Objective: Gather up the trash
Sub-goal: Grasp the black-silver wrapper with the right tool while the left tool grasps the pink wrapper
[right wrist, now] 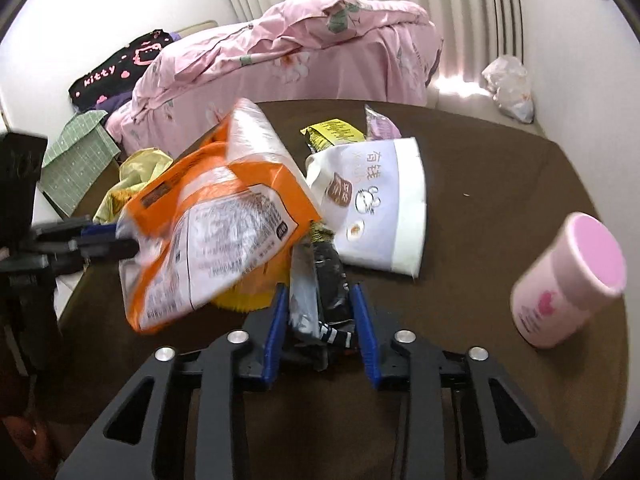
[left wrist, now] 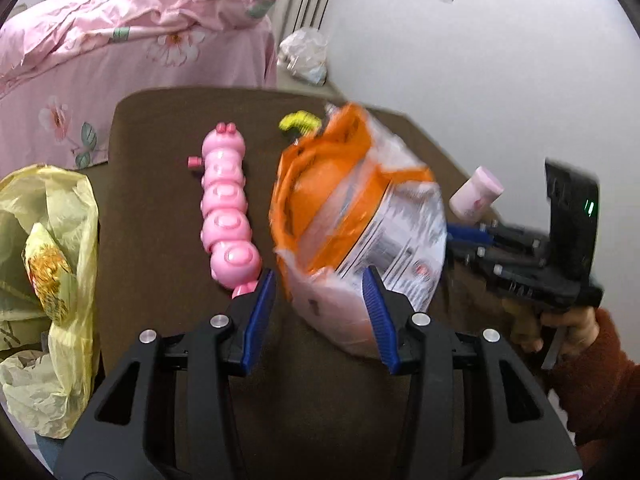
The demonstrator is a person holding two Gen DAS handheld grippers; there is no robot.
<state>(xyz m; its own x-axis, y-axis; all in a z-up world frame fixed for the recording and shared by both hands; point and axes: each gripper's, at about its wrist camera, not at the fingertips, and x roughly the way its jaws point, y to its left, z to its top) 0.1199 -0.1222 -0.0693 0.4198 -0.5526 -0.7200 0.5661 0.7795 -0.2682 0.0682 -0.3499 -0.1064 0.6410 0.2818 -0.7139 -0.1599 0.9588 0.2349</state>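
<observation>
At the far left, in the left wrist view, a crumpled pale-yellow plastic bag [left wrist: 60, 208] hangs open beside the brown table [left wrist: 160, 152], with a gold-printed wrapper [left wrist: 46, 272] inside it. Just to its right a pink segmented plastic caterpillar toy [left wrist: 226, 208] lies lengthwise on the table. Next comes the blurred orange-and-white printed plastic package [left wrist: 352, 208]. Its lower end sits between the spread blue fingers [left wrist: 260, 312] of the left gripper [left wrist: 320, 312]. Whether they press on it I cannot tell. Behind the package lies a small yellow wrapper [left wrist: 300, 122]. Further right a pink cylindrical tub [left wrist: 476, 196] lies tilted, and the right gripper [left wrist: 466, 236] reaches in from the right edge.

In the right wrist view the left gripper [right wrist: 104, 236] meets the package [right wrist: 216, 232] at its left edge, and the package is lifted off the table [right wrist: 500, 168]. The right gripper [right wrist: 320, 320] is clamped on a crumpled black-and-silver foil wrapper [right wrist: 320, 288]. Beyond it lies a white paper pouch with brown print [right wrist: 376, 200], with the yellow wrapper [right wrist: 332, 132] behind. The pink tub [right wrist: 568, 280] rests on its side at the right.
</observation>
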